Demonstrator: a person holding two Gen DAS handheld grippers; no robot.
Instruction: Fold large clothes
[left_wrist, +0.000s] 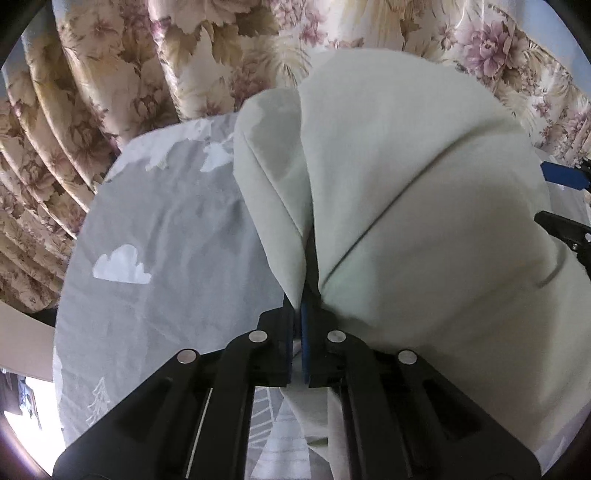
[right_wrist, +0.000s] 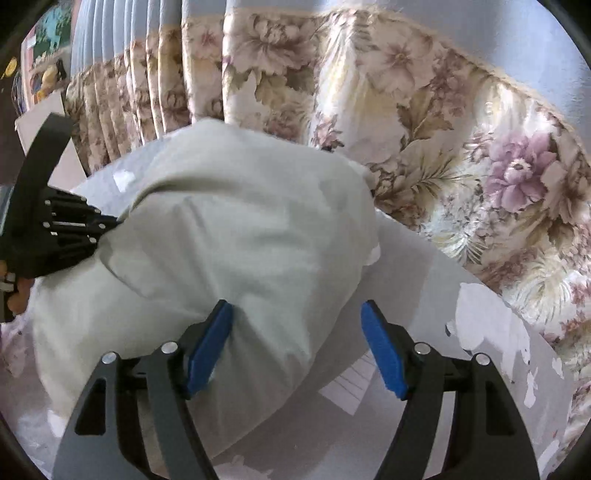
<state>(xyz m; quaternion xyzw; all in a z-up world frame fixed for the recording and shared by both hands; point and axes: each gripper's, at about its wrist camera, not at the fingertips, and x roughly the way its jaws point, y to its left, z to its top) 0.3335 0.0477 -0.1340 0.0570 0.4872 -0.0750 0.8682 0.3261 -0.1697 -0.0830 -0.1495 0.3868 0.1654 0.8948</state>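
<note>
A large pale greenish-white garment lies bunched and partly folded on the bed. My left gripper is shut on a fold at its near edge, and cloth rises in pleats from between the blue pads. In the right wrist view the same garment fills the middle, with the left gripper biting its left edge. My right gripper is open over the garment's near right corner. Its left pad rests against the cloth and the right pad stands apart. The right gripper also shows at the left view's right edge.
The garment lies on a grey bedsheet printed with white clouds and trees, which also shows to the right. A floral curtain hangs close behind the bed and runs along its far side.
</note>
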